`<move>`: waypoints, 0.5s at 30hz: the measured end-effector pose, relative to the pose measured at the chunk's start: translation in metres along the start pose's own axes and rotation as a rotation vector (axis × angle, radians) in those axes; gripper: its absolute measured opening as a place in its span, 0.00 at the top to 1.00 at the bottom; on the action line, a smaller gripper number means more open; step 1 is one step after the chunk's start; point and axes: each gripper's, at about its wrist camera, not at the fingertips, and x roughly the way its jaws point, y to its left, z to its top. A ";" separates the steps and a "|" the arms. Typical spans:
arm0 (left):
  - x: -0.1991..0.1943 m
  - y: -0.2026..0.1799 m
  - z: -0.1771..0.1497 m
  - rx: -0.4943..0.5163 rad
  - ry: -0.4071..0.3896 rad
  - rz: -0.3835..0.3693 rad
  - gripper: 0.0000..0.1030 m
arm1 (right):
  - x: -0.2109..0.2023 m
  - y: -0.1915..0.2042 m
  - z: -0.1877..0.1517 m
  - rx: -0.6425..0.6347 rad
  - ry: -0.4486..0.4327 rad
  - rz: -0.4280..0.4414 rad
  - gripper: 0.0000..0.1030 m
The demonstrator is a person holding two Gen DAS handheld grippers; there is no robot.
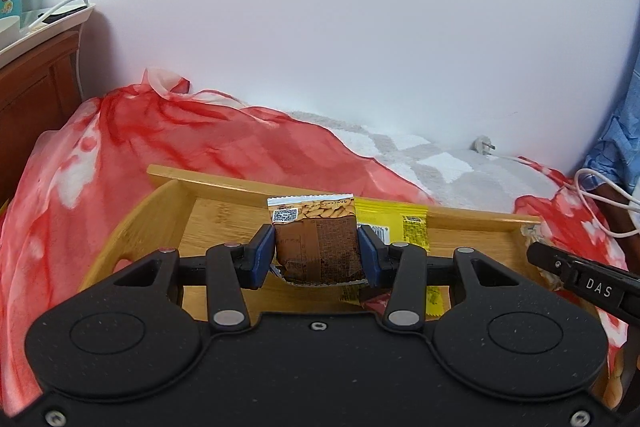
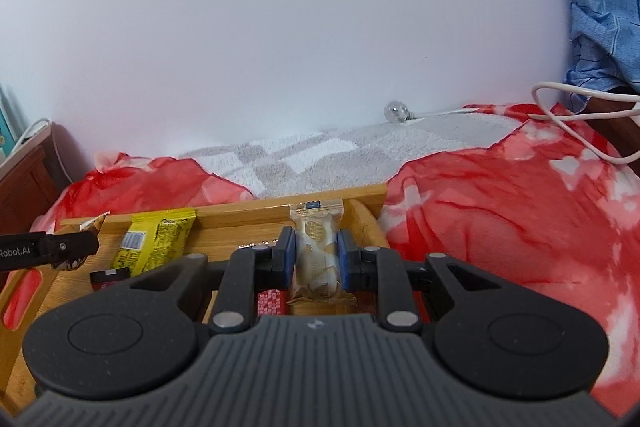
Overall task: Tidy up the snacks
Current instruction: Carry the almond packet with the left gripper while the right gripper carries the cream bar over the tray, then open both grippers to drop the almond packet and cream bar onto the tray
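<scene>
The left hand-held gripper is clamped on a brown peanut packet. Its blue pads press the two sides of the packet, which stands upright between them, its long axis pointing up and away from the gripper. The right hand-held gripper is closed tight on a clear snack pack with pale pieces inside, also held with its long axis running forward along the fingers.

Both packets hang above a wooden tray that lies on a bed with a red cover. The tray is straight ahead of and below both grippers. In it, just beyond the peanut packet and a little to its right, lies a yellow packet, flat, with its long axis pointing away. A small red packet lies nearer to the grippers than the yellow one.

The free floor of the tray is on the left side of the left gripper, and a narrow strip is below the right gripper near the right wall of the tray. So I judge that each hand only has to go down and open its jaws. The right gripper seems slightly nearer to the tray floor, but the wide lens makes this hard to say.
</scene>
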 end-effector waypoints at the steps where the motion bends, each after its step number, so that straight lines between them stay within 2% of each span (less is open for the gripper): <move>1: 0.002 0.000 0.000 -0.001 0.004 0.002 0.59 | 0.003 0.000 0.001 -0.001 0.008 -0.004 0.75; 4: 0.006 0.001 -0.002 0.001 0.015 0.011 0.59 | 0.008 -0.002 0.003 0.029 0.032 0.014 0.75; 15: 0.018 0.002 -0.007 0.013 0.045 0.026 0.59 | 0.020 0.001 0.007 0.016 0.083 0.015 0.75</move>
